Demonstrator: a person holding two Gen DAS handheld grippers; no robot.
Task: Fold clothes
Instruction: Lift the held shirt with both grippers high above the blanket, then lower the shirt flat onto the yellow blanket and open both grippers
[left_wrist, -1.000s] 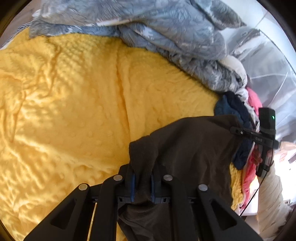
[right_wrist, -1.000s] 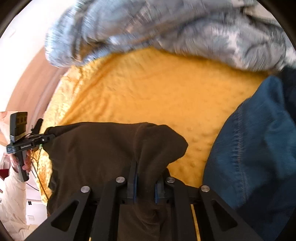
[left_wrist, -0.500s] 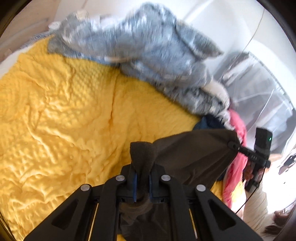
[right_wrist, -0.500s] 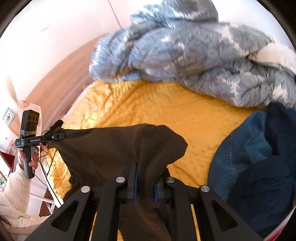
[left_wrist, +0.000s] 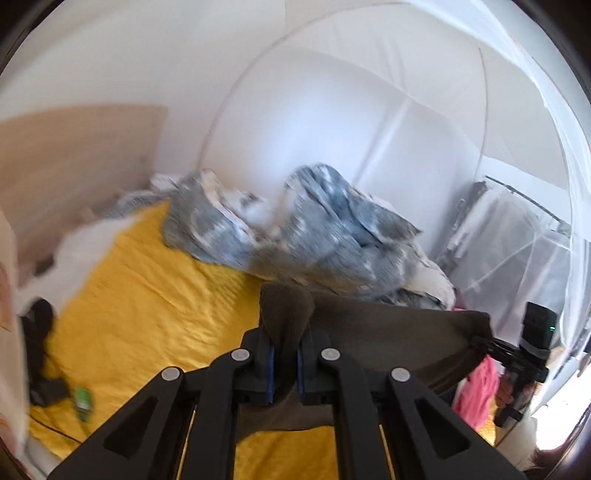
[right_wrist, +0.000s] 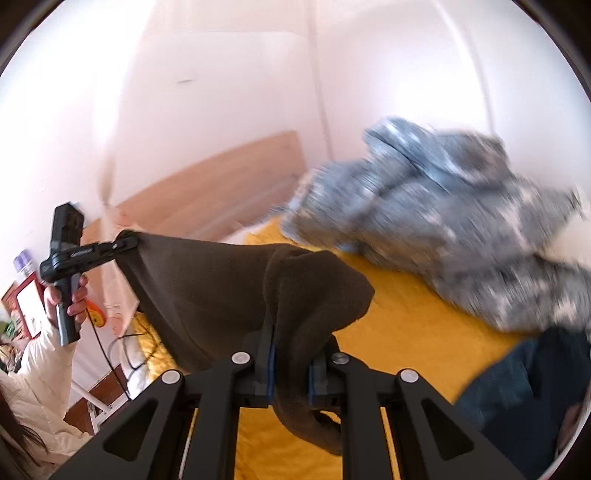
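Note:
A dark brown garment hangs above the bed, stretched between both grippers. My left gripper is shut on one bunched corner of it. In the right wrist view the same brown garment runs leftward, and my right gripper is shut on the other bunched corner, with a tail of cloth hanging below its jaws. Each view shows the other gripper clamped on the far end of the cloth, held in a person's hand. The lower part of the garment is hidden behind the gripper frames.
A yellow bedspread covers the bed below. A crumpled grey-blue duvet lies at its far end. Blue jeans and a pink garment lie at the right. A black cable and device rest at the left edge.
Both grippers have risen with the brown garment, lifting it off the bedspread and pulling it taut. The views have tilted up from the bed to the walls. Both grips held.

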